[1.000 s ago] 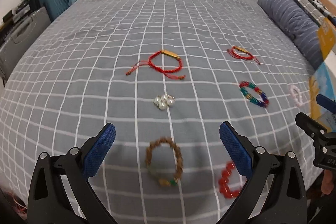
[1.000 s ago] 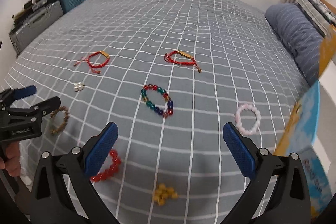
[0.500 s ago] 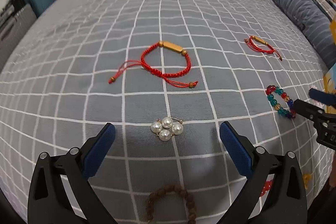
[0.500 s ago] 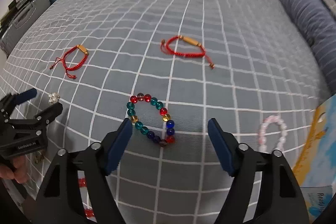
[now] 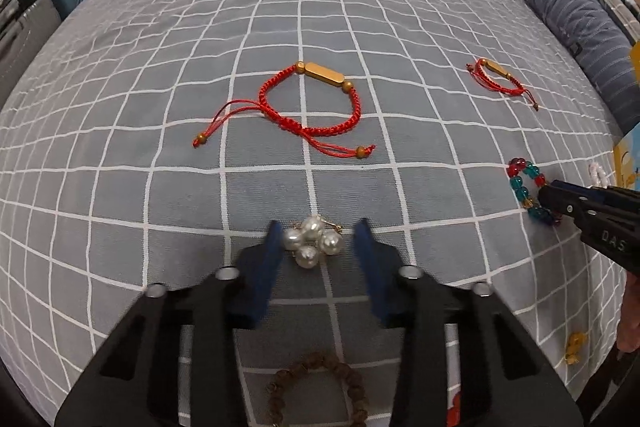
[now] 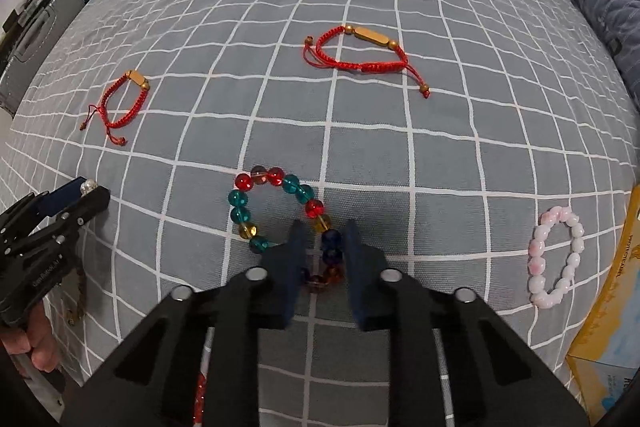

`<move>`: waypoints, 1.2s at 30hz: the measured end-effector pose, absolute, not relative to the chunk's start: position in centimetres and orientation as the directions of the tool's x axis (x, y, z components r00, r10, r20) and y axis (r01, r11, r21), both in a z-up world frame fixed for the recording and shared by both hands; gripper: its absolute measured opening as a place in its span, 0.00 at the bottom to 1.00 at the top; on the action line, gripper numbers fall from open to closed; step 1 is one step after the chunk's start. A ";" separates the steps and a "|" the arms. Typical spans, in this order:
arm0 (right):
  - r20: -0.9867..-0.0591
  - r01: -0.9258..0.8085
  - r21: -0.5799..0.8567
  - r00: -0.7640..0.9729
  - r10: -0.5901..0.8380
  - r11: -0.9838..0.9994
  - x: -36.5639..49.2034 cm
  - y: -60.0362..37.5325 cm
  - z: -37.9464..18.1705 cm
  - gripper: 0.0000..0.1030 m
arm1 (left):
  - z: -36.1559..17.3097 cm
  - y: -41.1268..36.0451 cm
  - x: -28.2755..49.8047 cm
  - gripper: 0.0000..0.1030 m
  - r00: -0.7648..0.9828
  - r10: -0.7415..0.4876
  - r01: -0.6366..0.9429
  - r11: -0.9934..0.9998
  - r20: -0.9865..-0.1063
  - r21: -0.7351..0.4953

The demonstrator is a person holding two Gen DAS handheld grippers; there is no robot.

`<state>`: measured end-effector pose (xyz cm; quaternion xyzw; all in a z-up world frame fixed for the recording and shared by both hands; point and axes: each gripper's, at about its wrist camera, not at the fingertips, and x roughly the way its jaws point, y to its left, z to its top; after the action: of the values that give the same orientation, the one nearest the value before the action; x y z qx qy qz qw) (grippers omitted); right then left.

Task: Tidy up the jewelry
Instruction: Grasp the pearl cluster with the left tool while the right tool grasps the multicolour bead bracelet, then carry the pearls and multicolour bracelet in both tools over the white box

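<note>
Grasping is the step in hand, on both sides at once. Nearest the left camera, a brown wooden-bead bracelet [image 5: 316, 387] lies on the bed [image 5: 160, 227] below the tool, untouched. Just past it, the left gripper [image 5: 317, 241] has its blue pads narrowed around the pearl cluster [image 5: 314, 241]: the left pad looks to be touching a pearl, while a small gap shows on the right, so the hold is not yet made. The right gripper [image 6: 323, 247] has its pads narrow around the near side of the multicoloured glass-bead bracelet [image 6: 280, 215], with dark blue beads between them; whether they already pinch the strand I cannot tell.

By my reading, the next move calls for each gripper to finish closing, then lift gently. The pearls are round and may slip out sideways, and the bracelet will hang and swing.

To the right of the glass beads lies a pink bead bracelet [image 6: 554, 257], near a yellow and blue cardboard box [image 6: 612, 307] at the bed's edge; its inside is hidden. No tray or jewellery case shows.

Further out lie two red cord bracelets with gold bars, the left one [image 5: 310, 107] and the right one [image 6: 360, 53], well apart. Beyond is a striped pillow [image 5: 576, 15].
</note>
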<state>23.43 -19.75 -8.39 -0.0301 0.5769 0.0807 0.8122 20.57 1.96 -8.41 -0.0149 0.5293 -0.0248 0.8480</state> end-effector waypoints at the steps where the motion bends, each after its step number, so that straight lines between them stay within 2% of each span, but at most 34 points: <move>1: -0.942 -0.162 0.054 0.319 0.104 0.985 23.5 -19.8 -8.4 0.13 | -8.3 2.0 20.6 0.23 0.435 -0.065 0.029 0.998 -0.898 -0.058; 3: -0.942 -0.163 0.062 0.317 0.112 0.985 23.6 -19.9 -8.4 0.12 | -8.2 2.2 20.6 0.11 0.425 -0.091 0.034 0.996 -0.901 -0.084; 18: -0.924 -0.182 0.062 0.362 0.125 0.981 22.0 -20.1 -6.1 0.09 | -5.9 2.2 19.5 0.10 0.447 -0.128 0.052 0.992 -0.885 -0.117; 36: -0.858 -0.153 0.035 0.502 0.108 0.988 19.6 -19.8 -0.9 0.09 | -2.2 1.1 18.0 0.10 0.503 -0.117 0.083 0.993 -0.856 -0.086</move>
<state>19.57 -19.75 -0.90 -0.0228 0.4933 0.0754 0.8663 18.02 1.10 -2.20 -0.0168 0.4951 -0.0577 0.8668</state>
